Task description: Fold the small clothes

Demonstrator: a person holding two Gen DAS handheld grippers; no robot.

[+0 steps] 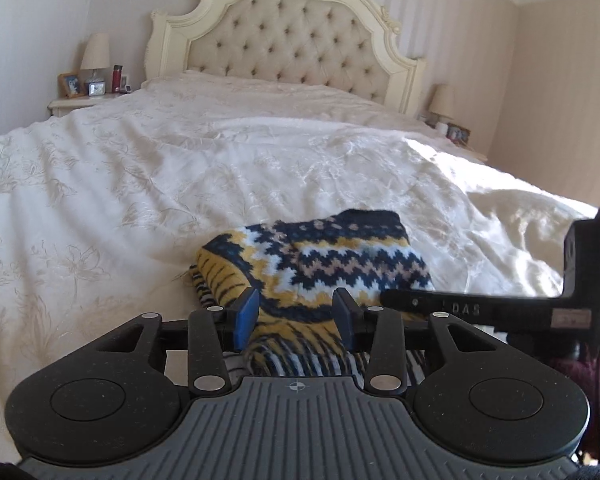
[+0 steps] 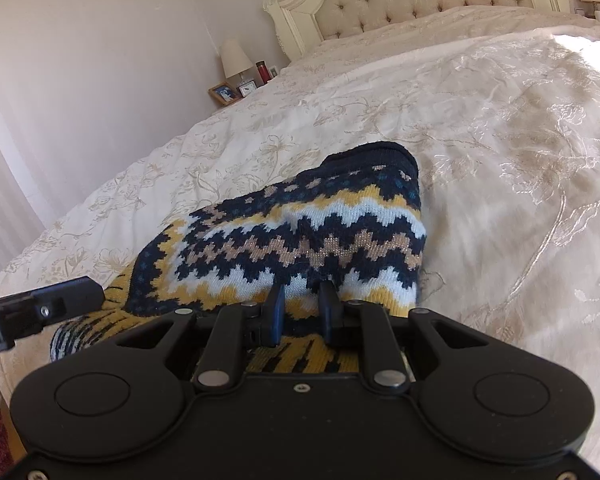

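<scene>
Sweater, patterned knit in navy, yellow and pale blue, lies folded on the white bedspread near the foot of the bed. Left gripper is level and low over its near edge, fingers spread, nothing pinched. Right gripper tilts over the same edge, its 2 fingers apart with knit between them; grip cannot be told.

A cream carved headboard with tufted padding is standing against pale striped walls. Sunlight is falling across the embroidered white bedspread. Shaded lamps are flanking the bed on nightstands.
</scene>
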